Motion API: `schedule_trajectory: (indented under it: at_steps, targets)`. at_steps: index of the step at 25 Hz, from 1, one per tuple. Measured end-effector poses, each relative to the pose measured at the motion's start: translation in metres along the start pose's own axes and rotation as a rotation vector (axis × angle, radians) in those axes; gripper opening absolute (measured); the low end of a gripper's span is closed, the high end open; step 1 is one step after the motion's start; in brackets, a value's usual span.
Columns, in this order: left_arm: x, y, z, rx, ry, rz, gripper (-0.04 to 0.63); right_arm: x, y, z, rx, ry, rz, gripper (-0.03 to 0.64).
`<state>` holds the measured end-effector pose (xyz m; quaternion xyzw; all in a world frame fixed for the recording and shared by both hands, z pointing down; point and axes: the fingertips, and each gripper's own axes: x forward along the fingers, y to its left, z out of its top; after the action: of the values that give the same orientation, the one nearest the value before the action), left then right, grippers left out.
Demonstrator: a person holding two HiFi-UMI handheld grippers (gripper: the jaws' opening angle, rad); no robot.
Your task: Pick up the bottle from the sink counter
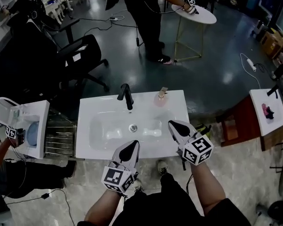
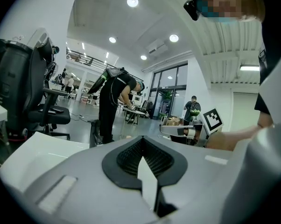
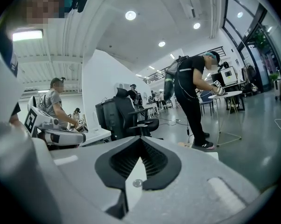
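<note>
The left gripper (image 1: 130,149) has its jaws pressed together with nothing between them; in the left gripper view the two black pads meet along one seam (image 2: 143,157). Its tips lie over the near edge of the sink counter (image 1: 91,108), left of the middle, with its marker cube (image 1: 115,178) just off that edge. The right gripper (image 1: 176,126) is clenched as well and empty, its pads closed on each other in the right gripper view (image 3: 140,158). It hangs over the counter's near right part, beside the right end of the basin (image 1: 108,126), and its marker cube (image 1: 198,149) sits past the near right corner.

The bottle (image 1: 161,98), pink with a pump top, stands upright by the far edge of the counter, right of the middle, well apart from both grippers. The black faucet (image 1: 126,96) rises at the middle of the far edge, left of the bottle, and the drain (image 1: 133,127) sits in the middle of the basin.

Beyond the counter a black office chair (image 1: 79,55) stands to the left, and a person (image 1: 146,13) leans over a small round table (image 1: 196,14).
</note>
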<state>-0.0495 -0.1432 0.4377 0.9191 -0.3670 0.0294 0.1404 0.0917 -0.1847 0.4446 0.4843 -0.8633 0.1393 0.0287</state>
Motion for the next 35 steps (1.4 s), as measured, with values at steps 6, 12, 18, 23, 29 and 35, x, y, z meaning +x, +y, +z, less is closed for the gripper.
schedule_trajectory:
  at_steps: [6,12,18,23,29,35]
  targets:
    - [0.020,-0.001,-0.005,-0.012,-0.005,0.015,0.003,0.015,-0.021,-0.009,-0.014,0.024,0.025,0.000]
    - [0.041,-0.003,-0.012,-0.018,-0.024,0.028,0.003,0.032,-0.045,-0.019,-0.016,0.047,0.052,0.000]
    - [0.061,-0.001,-0.020,-0.039,-0.008,0.076,0.003,0.049,-0.069,-0.032,-0.014,0.071,0.077,0.000]
    - [0.077,-0.002,-0.024,-0.043,-0.033,0.082,0.003,0.065,-0.093,-0.039,-0.025,0.090,0.081,0.002]
    - [0.090,0.000,-0.029,-0.049,-0.024,0.113,0.003,0.082,-0.111,-0.046,-0.033,0.108,0.106,0.011]
    - [0.097,-0.002,-0.037,-0.053,-0.005,0.135,0.003,0.096,-0.123,-0.052,-0.061,0.116,0.136,0.049]
